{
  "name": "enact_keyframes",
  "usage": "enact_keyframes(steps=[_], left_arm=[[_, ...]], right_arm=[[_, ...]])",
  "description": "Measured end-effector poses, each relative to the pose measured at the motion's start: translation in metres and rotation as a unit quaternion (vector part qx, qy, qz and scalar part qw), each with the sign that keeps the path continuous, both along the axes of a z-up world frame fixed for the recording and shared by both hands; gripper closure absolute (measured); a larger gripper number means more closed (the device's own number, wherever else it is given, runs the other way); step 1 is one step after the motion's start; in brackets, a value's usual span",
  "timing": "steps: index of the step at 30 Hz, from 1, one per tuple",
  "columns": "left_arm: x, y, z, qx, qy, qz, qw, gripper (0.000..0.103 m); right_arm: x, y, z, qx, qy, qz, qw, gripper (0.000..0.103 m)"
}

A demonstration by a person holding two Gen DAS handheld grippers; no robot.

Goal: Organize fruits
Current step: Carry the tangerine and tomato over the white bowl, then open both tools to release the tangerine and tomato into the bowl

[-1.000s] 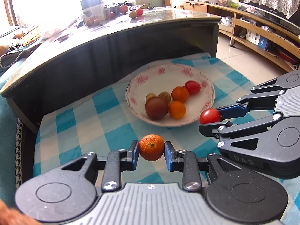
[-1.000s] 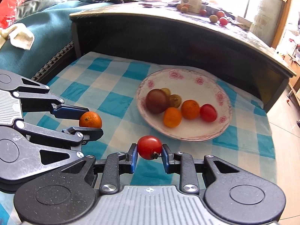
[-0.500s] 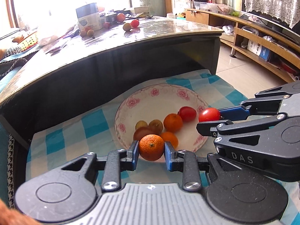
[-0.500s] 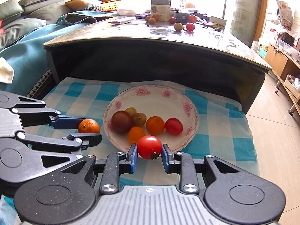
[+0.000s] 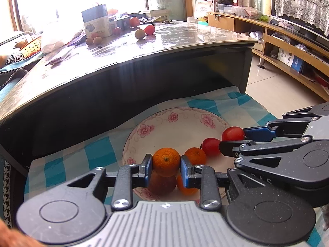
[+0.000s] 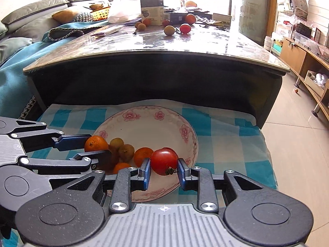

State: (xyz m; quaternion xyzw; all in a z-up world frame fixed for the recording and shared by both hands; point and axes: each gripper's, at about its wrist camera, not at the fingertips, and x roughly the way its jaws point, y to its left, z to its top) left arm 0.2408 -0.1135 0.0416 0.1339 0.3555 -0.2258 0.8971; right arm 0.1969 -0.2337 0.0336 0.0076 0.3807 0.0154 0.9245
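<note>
My left gripper [image 5: 166, 165] is shut on a small orange [image 5: 166, 161], held over the near part of a white plate with pink flowers [image 5: 176, 121]. My right gripper [image 6: 164, 166] is shut on a red tomato [image 6: 164, 162] over the same plate [image 6: 152, 125]; it also shows at the right of the left wrist view, with the tomato [image 5: 232, 133] between its blue pads. In the plate lie two oranges [image 5: 195, 155], a red tomato [image 5: 211, 146], a dark plum [image 5: 162, 185] and two small brownish fruits [image 6: 125, 152], partly hidden by the fingers.
The plate rests on a blue-and-white checked cloth [image 6: 222, 127] under the overhang of a dark glass-topped table [image 6: 164, 47]. On that table stand a box [image 6: 152, 10] and several loose fruits [image 6: 169, 29]. A sofa [image 6: 24, 20] is at left, tiled floor [image 6: 298, 123] at right.
Both grippers have moved forward from the cloth to over the plate, each still gripping its fruit. The plate now sits lower and closer in both views.
</note>
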Motion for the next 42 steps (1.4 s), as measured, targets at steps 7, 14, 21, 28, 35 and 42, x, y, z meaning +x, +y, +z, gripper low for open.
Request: enact_keyframes(steps=[7, 14, 21, 28, 35, 42], left_arm=[[0.012, 0.0, -0.003, -0.001, -0.002, 0.008, 1.0, 0.065], [0.024, 0.001, -0.007, -0.009, -0.001, 0.014, 0.9999, 0.065], [0.036, 0.003, -0.014, -0.02, 0.006, 0.02, 0.9996, 0.065], [0.044, 0.004, -0.024, -0.025, 0.018, 0.024, 0.9993, 0.065], [0.049, 0.005, -0.03, -0.03, 0.021, 0.027, 0.999, 0.065], [0.05, 0.006, -0.033, -0.03, 0.019, 0.032, 0.9989, 0.065]], right_arm=[[0.011, -0.001, -0.003, -0.001, -0.004, 0.001, 1.0, 0.081], [0.021, -0.001, -0.006, 0.002, -0.008, 0.0, 1.0, 0.08], [0.03, -0.001, -0.012, 0.008, -0.009, -0.001, 1.0, 0.08], [0.039, -0.002, -0.019, 0.016, -0.009, -0.002, 1.0, 0.079], [0.044, -0.001, -0.028, 0.021, -0.013, 0.0, 1.0, 0.077], [0.047, -0.003, -0.031, 0.027, -0.016, -0.001, 1.0, 0.076]])
